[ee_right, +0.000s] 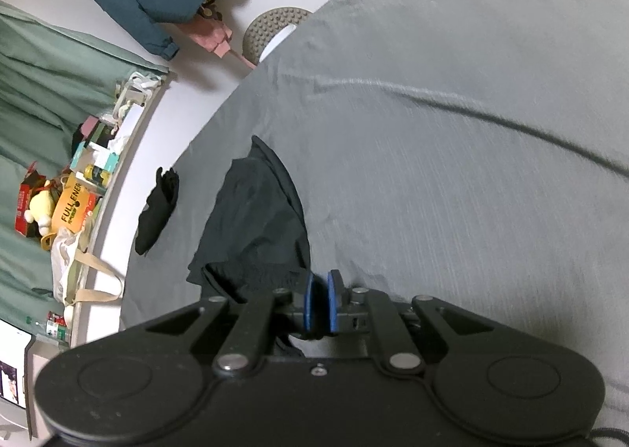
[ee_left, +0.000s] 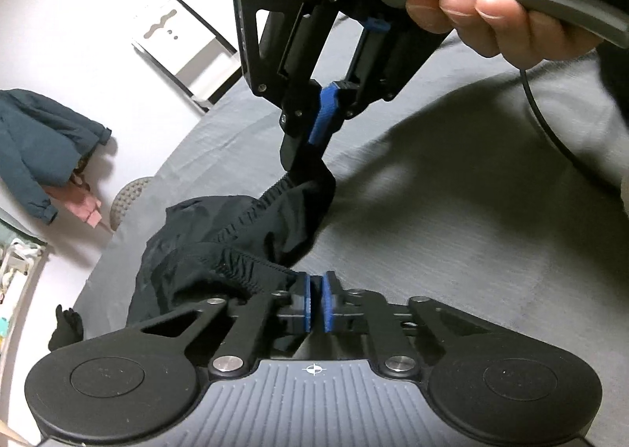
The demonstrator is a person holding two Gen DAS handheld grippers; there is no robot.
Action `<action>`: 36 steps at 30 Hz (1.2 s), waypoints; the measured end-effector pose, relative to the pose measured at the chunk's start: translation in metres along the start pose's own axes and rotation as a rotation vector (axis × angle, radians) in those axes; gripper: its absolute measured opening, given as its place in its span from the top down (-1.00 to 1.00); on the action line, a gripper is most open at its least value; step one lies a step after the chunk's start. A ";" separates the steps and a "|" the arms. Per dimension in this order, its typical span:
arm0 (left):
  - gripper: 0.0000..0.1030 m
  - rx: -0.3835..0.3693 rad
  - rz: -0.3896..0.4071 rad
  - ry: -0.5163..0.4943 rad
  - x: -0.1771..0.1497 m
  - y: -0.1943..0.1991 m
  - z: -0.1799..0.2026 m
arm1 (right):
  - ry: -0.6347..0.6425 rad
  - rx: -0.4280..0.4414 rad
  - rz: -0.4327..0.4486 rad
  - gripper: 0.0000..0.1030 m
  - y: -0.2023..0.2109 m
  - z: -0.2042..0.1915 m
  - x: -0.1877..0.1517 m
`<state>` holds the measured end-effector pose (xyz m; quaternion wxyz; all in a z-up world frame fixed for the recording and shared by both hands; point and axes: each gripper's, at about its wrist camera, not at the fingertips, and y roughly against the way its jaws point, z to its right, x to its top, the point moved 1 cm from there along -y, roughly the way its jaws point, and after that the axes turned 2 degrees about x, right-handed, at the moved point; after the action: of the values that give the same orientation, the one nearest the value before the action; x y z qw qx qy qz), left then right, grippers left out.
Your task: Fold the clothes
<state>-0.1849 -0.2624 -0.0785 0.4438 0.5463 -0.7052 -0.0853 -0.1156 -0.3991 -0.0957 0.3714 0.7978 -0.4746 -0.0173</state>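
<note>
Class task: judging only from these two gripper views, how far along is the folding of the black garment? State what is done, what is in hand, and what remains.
Done: both grippers have pinched the black garment along its gathered elastic edge.
In hand: the left gripper and right gripper hold that edge lifted above the grey bedsheet; the rest hangs bunched.
Left: no fold shows yet. It needs spreading and folding. A smaller black item lies untouched.
</note>
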 end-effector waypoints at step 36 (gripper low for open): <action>0.22 0.077 0.007 -0.287 -0.005 0.002 0.007 | -0.040 0.009 -0.032 0.39 -0.014 0.007 -0.004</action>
<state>-0.1911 -0.2604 -0.0843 0.3175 0.5424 -0.7662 -0.1338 -0.1102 -0.3967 -0.1106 0.3582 0.8065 -0.4690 -0.0370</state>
